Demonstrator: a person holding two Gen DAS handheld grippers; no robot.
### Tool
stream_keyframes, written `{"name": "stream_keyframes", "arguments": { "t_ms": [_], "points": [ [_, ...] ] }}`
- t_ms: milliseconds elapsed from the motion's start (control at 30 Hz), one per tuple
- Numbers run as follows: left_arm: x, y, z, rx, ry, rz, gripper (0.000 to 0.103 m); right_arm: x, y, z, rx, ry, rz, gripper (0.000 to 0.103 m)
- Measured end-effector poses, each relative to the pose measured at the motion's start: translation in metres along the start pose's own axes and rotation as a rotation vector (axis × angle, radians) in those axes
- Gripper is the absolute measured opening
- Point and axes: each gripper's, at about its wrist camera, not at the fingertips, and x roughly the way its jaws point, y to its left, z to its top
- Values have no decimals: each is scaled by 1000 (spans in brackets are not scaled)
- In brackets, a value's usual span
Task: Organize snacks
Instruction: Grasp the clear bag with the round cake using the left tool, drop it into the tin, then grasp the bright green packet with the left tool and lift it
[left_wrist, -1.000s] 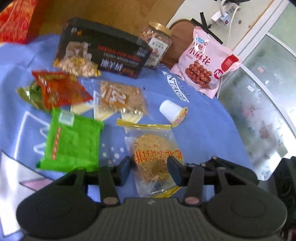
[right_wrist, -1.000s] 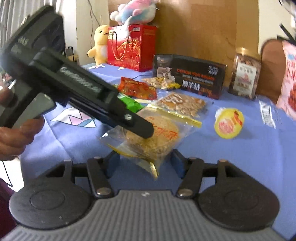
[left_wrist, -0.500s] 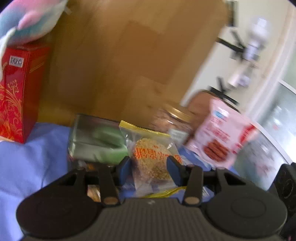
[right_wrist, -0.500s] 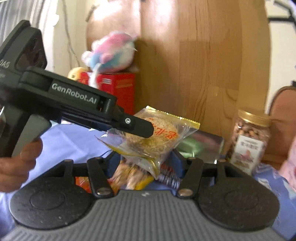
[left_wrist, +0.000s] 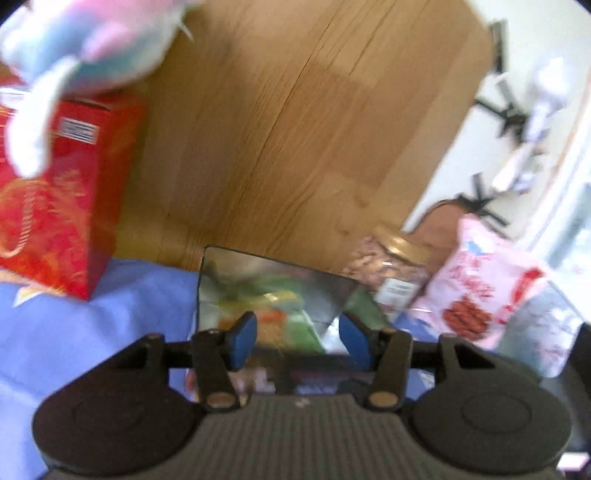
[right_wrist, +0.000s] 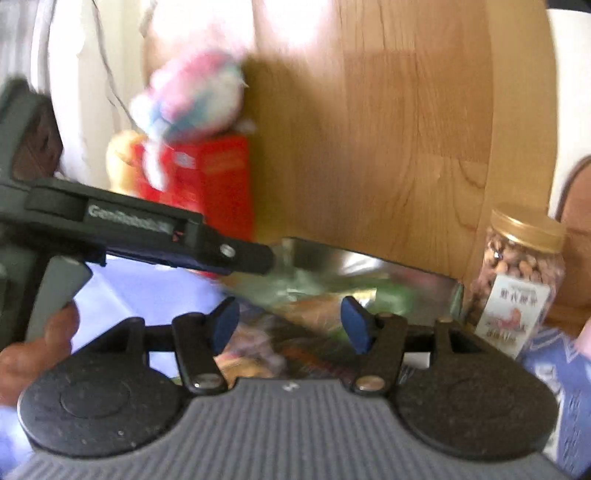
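Jaws apart above blurred snack packets in shiny tin

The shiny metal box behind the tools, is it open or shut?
Open. The shiny rectangular metal box has no lid on it, and blurred green and orange snack packets show inside its silver walls.

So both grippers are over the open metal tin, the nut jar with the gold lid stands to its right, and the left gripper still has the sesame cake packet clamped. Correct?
Not quite. The left gripper clamps nothing: the left wrist view shows its jaws opening with a clear gap between the blue pads. The rest holds: both it and the right gripper are over the open metal tin, and the nut jar stands to its right.
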Motion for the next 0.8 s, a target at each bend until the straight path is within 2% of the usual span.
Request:
{"name": "stream_keyframes", "arguments": {
  "t_ms": [133,233,300,400,567,667,700,733,800],
  "points": [
    [-63,13,-50,-47,-21,-50,52,-48,21,-56,81,25,118,63],
    [-86,24,-92,-83,26,-30,52,-68,46,-99,88,55,130,63],
    [-89,25,-114,-84,66,-15,52,-72,62,-116,65,88,131,63],
    [-88,26,-134,-79,101,-7,52,-67,81,-125,21,121,141,63],
    [-78,31,-146,-117,127,-35,52,-42,98,-121,-64,170,74,64],
    [-68,29,-151,-116,152,-41,43,-40,101,-121,-90,167,49,62],
    [-64,29,-154,-123,165,-48,34,-40,102,-121,-95,167,43,61],
    [-61,28,-157,-131,176,-56,34,-42,102,-124,-99,165,35,53],
    [-61,21,-160,-112,163,-47,34,-46,102,-125,-115,160,16,50]
  ]
}}
